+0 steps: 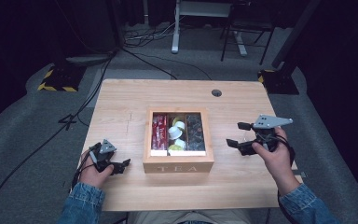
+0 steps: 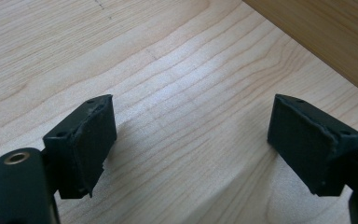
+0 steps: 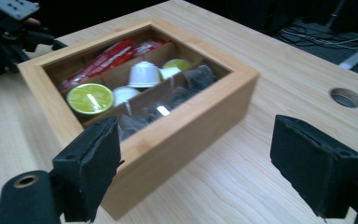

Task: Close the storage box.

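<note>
A wooden box [image 1: 178, 167] marked TEA stands open in the middle of the table. Red packets [image 1: 159, 132] fill its left compartment, white and green capsules [image 1: 177, 130] the middle one, dark capsules [image 1: 195, 132] the right one. My left gripper [image 1: 122, 165] rests low on the table just left of the box's front corner, open, with bare wood between its jaws [image 2: 191, 140]. My right gripper [image 1: 233, 134] is held above the table to the right of the box, open and empty [image 3: 196, 163]. It faces the box's side wall [image 3: 191, 121], and beyond lie a green-lidded capsule [image 3: 90, 98] and a white one [image 3: 144, 74].
A round cable hole [image 1: 216, 93] sits near the table's far edge, right of centre. Around the box is bare tabletop [image 1: 121, 107]. Off the table, stand bases with yellow-black stripes [image 1: 58, 79], floor cables and desk legs [image 1: 175, 28] stand on the carpet.
</note>
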Motion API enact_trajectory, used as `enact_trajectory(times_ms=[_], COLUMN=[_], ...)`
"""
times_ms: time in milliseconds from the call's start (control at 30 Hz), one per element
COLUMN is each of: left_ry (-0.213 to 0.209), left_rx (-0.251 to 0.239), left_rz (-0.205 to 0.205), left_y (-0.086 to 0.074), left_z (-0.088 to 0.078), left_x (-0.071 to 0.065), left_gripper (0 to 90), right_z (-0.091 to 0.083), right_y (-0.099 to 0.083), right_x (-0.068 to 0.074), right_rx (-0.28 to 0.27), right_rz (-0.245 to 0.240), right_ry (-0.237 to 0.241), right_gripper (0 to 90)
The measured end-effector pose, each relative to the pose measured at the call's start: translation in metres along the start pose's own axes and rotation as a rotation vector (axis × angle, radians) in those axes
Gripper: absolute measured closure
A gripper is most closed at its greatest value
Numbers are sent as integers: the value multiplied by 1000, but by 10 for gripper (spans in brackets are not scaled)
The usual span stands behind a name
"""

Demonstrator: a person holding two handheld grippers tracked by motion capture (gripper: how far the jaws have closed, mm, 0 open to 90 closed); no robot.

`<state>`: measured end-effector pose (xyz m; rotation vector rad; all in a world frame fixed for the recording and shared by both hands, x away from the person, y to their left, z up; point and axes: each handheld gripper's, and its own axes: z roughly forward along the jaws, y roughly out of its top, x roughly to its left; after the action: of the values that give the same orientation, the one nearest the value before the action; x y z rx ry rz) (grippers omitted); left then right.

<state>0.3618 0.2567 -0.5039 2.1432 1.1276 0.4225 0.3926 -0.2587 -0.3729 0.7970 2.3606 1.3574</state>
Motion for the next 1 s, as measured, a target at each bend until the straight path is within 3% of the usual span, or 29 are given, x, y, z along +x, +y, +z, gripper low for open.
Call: enact_trajectory(times_ms=[167,467,567,767,1000], left_ry=[-3,-7,-6,-6,-6], left_rx=[2,3,3,4,4], left_rz=[2,8,8,10,9], left_y=[1,2,2,2,3], left_z=[1,2,2,2,2], left_x=[3,5,5,6,6], left_gripper=[146,143,143,143,143], right_z=[-16,-39,-48,-56,-66], right_y=[-8,-26,-36,-56,-79], right_x=[-16,-41,-53,-69,-76], right_rx=[7,49,61,109,137], right_rz=[29,86,114,116,125], right_ry=[-55,-91,-132,-183,-240], right_gripper=[159,161,162,174,171])
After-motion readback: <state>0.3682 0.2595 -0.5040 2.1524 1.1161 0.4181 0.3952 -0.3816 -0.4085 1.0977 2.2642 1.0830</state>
